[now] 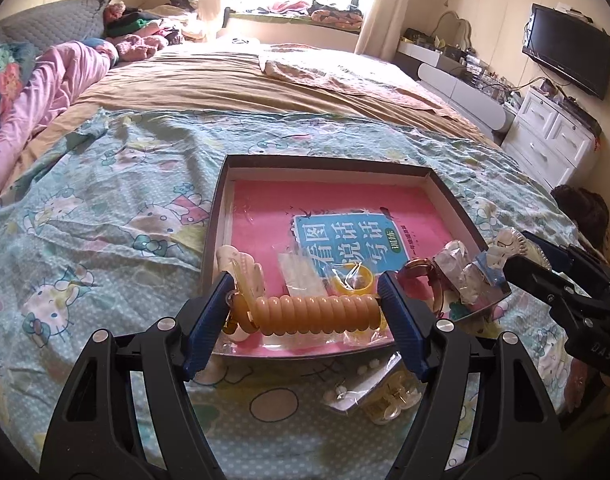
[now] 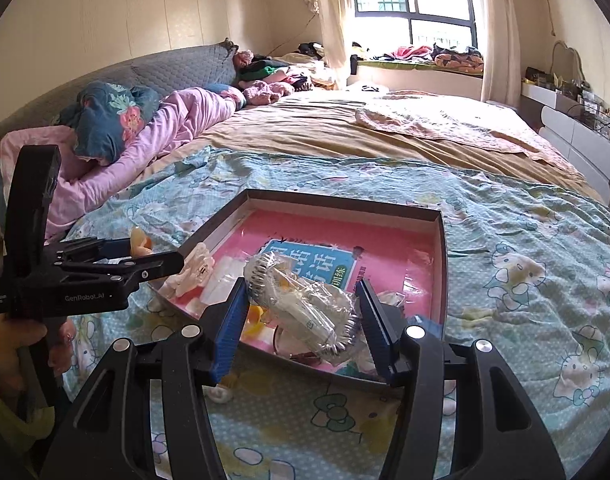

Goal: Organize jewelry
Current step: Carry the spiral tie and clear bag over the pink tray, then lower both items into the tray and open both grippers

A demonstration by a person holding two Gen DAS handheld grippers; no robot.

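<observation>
The bed (image 1: 105, 216) carries a shallow box tray (image 1: 445, 192) with a pink book lying flat inside. The right gripper (image 2: 301, 316) has its jaws closed on a clear bag with a beaded silver bracelet (image 2: 305, 308), held just above the tray's near end. It looks light, crinkly and probably slippery, so I'd pinch the bracelet itself through the plastic. The left gripper (image 1: 305, 304) clamps an amber spiral hair tie (image 1: 317, 312) lengthwise, over the tray's near edge. That one looks soft and springy, so a mid-coil squeeze should be fine.
</observation>
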